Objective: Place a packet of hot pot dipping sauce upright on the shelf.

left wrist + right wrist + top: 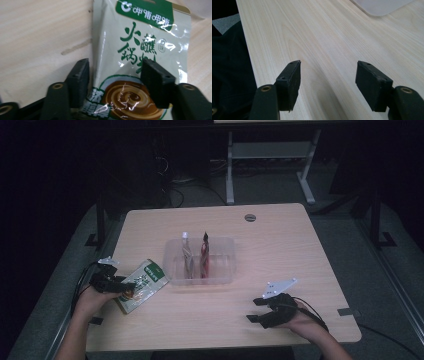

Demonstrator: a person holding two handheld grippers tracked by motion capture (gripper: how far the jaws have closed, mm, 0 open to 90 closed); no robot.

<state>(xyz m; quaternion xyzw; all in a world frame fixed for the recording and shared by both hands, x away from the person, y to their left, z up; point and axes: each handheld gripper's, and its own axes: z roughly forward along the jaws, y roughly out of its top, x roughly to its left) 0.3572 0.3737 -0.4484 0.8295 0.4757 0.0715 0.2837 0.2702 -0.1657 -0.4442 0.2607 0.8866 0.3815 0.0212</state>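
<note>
We are holding the left tool [113, 75] over the lower end of the sauce pouch [140, 62], and its jaws are standing apart: in the left gripper view the two black pads are straddling the pouch, the left one at the pouch's edge and the right one above its printed face, neither pressing on it. The pouch is lying flat on the tabletop [37, 37], so we are reading it as released, or not yet gripped. In the high view the left tool [125, 287] is sitting at the near left of the tabletop with the pouch [142, 285] slanting away from it, its far corner just beside the clear plastic tray [172, 267].

We are keeping the right tool [328, 75] unclenched as well, its jaws wide over bare wood with nothing between them; in the high view it [256, 310] is resting at the near right, well apart from everything else.

Farther out, the tray is already carrying two upright packets, a pale one [186, 251] and a red one [205, 254], in its compartments. We are judging the sorting as partly done: two items are standing in the tray, while the pouch is lying outside it and is waiting to be gripped and set in.
</note>
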